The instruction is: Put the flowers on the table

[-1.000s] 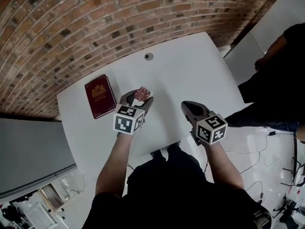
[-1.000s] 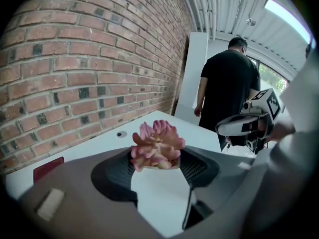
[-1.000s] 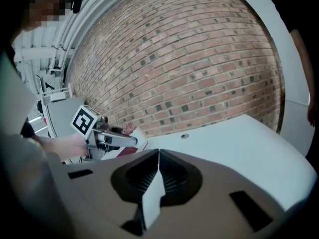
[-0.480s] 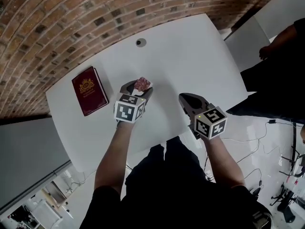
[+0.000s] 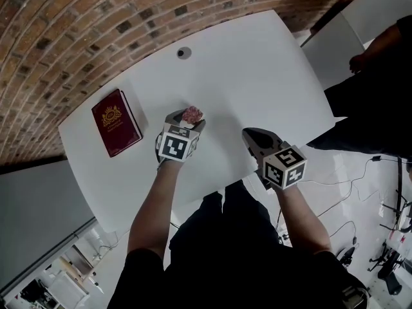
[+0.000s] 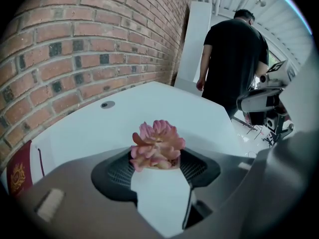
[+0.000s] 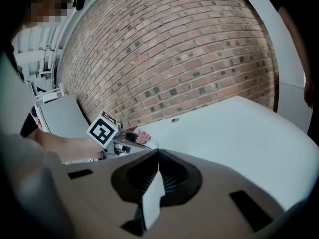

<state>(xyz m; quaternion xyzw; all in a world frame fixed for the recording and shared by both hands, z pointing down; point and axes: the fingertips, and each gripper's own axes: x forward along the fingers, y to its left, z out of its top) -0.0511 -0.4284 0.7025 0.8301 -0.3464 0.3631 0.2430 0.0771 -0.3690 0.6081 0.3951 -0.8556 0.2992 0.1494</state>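
Gripping pink flower (image 6: 157, 146) in left tool (image 5: 188, 120), still over table (image 5: 257, 76) | right tool (image 7: 158, 154) closed, empty

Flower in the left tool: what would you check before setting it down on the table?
1. Flower gripped by left tool: ok.
2. Table bare ahead of the flower: ok.
3. Book well off to the left: ok.
4. Right tool shut, empty, apart from the left one: ok.
5. Gap between flower and table: cannot tell.
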